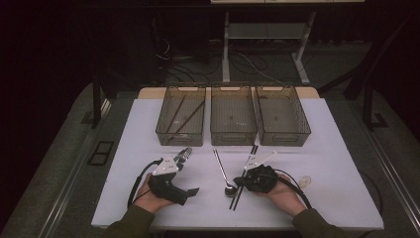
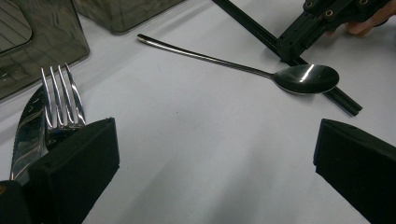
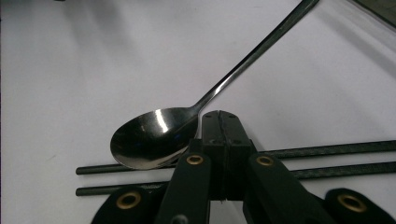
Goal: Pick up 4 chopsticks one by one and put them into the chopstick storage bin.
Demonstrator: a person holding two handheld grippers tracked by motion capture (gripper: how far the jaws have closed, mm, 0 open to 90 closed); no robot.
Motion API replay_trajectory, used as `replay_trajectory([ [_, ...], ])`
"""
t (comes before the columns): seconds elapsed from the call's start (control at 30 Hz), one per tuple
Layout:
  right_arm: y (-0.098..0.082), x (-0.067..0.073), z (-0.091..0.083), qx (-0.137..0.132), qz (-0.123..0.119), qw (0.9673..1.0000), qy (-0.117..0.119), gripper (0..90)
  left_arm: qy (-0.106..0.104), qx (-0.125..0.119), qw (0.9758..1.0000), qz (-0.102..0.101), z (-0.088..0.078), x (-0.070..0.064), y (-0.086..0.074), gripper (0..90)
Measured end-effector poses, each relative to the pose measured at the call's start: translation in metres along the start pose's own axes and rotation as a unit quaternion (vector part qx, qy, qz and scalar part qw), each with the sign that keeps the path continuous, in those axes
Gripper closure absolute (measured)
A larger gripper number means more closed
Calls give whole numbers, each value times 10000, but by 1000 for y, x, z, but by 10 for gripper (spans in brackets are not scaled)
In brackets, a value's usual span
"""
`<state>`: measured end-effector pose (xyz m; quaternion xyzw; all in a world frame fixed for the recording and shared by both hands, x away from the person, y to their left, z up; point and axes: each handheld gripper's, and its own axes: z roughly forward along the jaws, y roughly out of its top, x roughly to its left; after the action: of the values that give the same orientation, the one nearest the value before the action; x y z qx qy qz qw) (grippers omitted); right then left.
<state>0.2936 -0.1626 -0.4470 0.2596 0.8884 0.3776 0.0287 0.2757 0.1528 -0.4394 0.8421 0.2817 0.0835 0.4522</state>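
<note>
The right gripper (image 3: 219, 121) sits nearest, its jaws pressed together with nothing between them, tips at the neck of the one spoon (image 3: 149, 137). That spoon lies on the white table (image 1: 322, 163), bowl at 6 o'clock and handle toward 12, its bowl resting on the pair of black chopsticks (image 3: 327, 161) that run under the gripper. At 9 o'clock from the spoon the left gripper (image 2: 215, 158) holds its jaws wide apart, gripping nothing; one fork (image 2: 63, 95) and one knife (image 2: 28, 126) lie beside its left jaw. Three clear bins (image 1: 234, 114) stand in a row at 12 o'clock; the left one holds dark sticks. A small clear disc (image 1: 305, 181) lies at 3 o'clock. Beyond the table the room is dark, with cables and a grey frame on the floor.
</note>
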Motion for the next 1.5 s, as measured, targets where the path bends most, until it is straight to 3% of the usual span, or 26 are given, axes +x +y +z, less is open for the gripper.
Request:
replay_trajectory([
  [1.5,-12,4,-18,450,16,9989,-91,899,-81,51,10000,-7,2,-1,1,0],
])
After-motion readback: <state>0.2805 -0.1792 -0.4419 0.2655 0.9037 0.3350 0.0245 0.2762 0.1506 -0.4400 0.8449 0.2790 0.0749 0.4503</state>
